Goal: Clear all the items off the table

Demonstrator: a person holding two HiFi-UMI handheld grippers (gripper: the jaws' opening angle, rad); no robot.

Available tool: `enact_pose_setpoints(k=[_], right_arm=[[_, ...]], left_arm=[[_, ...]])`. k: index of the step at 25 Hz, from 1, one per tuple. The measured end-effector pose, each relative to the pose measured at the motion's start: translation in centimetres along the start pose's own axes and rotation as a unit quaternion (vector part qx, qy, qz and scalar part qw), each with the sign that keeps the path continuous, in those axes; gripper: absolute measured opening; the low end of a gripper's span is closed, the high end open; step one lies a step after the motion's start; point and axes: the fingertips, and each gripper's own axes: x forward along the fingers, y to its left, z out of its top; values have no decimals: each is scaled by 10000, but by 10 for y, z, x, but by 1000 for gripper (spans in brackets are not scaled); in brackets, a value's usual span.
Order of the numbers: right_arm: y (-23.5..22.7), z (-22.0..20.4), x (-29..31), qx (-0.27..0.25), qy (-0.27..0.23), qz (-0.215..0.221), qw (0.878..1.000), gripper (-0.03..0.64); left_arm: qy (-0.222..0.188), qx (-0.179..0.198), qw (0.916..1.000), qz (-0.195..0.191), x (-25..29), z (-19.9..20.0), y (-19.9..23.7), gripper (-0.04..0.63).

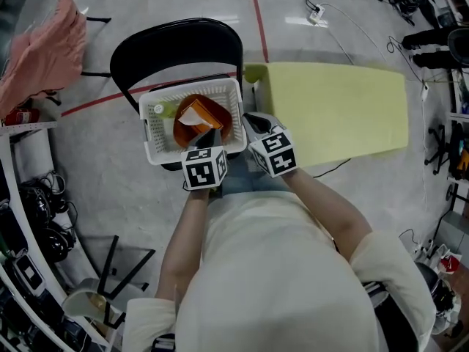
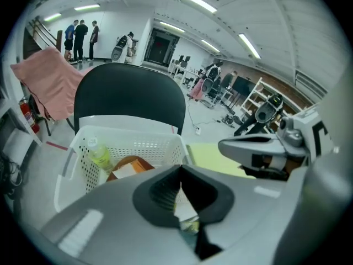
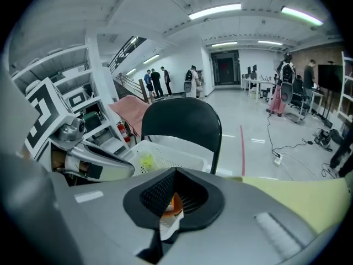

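The left claw (image 1: 211,133) and the right claw (image 1: 254,118) are both closed, jaws meeting tip to tip, at the near right edge of the white basket (image 1: 150,136). The basket rests on the black chair (image 1: 176,46), left of the yellow worktop (image 1: 337,108), and holds an orange packet (image 1: 207,111) and a pale green bottle (image 1: 164,110).
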Motion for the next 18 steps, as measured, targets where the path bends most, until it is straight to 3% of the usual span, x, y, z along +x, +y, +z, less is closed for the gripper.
enact_pose_setpoints(k=[18], right_arm=[[-72, -87, -159, 569, -431, -576, 9958, -2]], left_arm=[[9, 1003, 9938, -473, -2, -49, -175, 9]])
